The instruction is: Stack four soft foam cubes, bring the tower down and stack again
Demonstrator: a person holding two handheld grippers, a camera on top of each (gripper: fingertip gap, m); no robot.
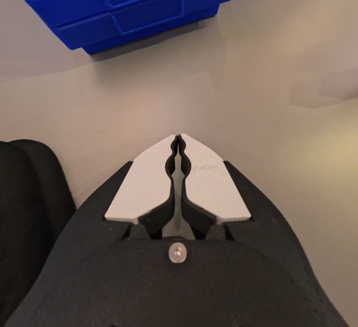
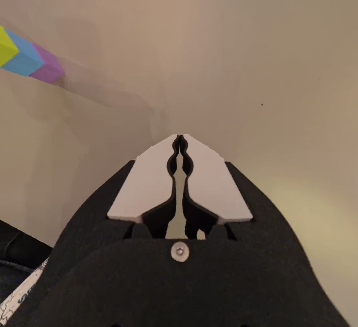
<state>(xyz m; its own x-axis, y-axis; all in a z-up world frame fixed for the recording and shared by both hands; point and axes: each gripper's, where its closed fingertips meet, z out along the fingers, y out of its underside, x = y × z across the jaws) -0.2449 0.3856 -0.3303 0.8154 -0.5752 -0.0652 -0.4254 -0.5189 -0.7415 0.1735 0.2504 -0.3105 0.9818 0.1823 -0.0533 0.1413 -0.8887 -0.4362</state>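
In the right wrist view a tower of foam cubes stands at the far left edge: a purple cube at the bottom on the table, a blue cube on it, and a yellow-green cube above, cut off by the frame. My right gripper is shut with nothing between its pads, well to the right of the tower above bare table. My left gripper is shut too, its tips touching, with nothing in it. No cube shows in the left wrist view.
A blue plastic bin stands on the pale table ahead of my left gripper. A dark sleeve shows at the left edge. Dark clothing and a white patterned strip show at the lower left of the right wrist view. About 45 centimeters separates my left fingertips from my right.
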